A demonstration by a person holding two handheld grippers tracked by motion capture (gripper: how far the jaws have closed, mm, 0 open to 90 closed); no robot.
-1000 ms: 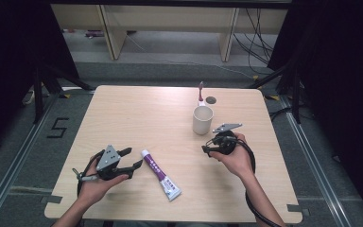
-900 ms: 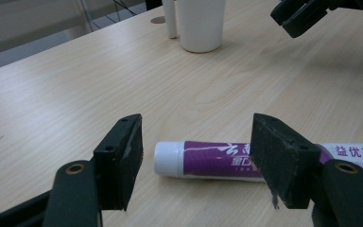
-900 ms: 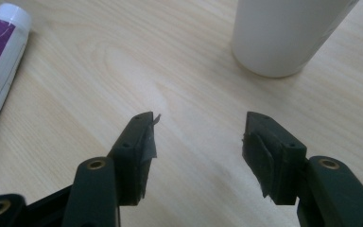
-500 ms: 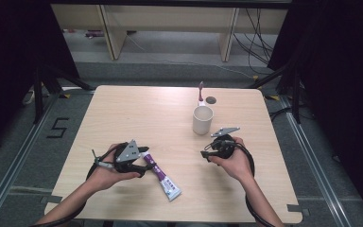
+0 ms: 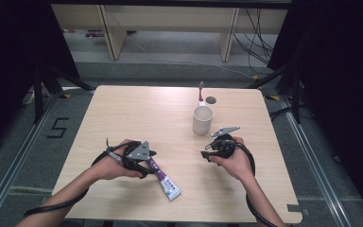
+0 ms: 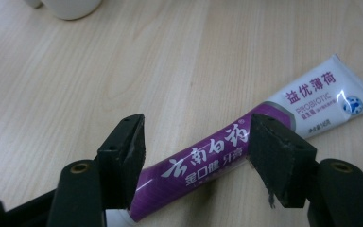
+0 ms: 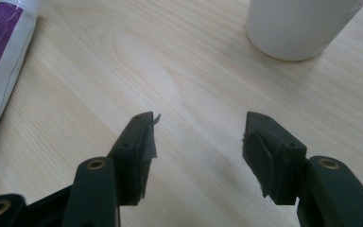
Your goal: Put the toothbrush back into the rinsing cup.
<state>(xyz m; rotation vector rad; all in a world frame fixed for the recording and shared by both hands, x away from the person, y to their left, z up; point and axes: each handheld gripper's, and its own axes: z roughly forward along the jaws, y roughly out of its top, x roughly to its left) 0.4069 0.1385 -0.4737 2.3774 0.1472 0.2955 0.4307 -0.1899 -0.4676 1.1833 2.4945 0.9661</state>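
Note:
A purple and white toothpaste tube point(image 5: 166, 181) lies flat near the table's front edge. My left gripper point(image 5: 150, 159) sits low over its purple end. In the left gripper view the tube point(image 6: 312, 97) runs slantwise between the jaws of the left gripper point(image 6: 196, 142). They have just been closing a little but still stand wide, and I see no pad pressing on the tube. My right gripper point(image 5: 207, 152) hovers open over bare wood just in front of a white cup point(image 5: 202, 119). The right gripper view has that gripper point(image 7: 198, 125) empty, with the cup point(image 7: 298, 23) ahead on the right.
A toothbrush point(image 5: 200, 92) stands upright behind the cup, beside a dark round spot point(image 5: 211, 100) in the wooden table point(image 5: 123, 109). The tube's white end point(image 7: 0, 61) lies far left of the right gripper. Cables trail from both grippers over the front edge.
The left hand has slid right across the table until its jaws straddle the toothpaste tube. The right hand, the cup and the tube have kept still.

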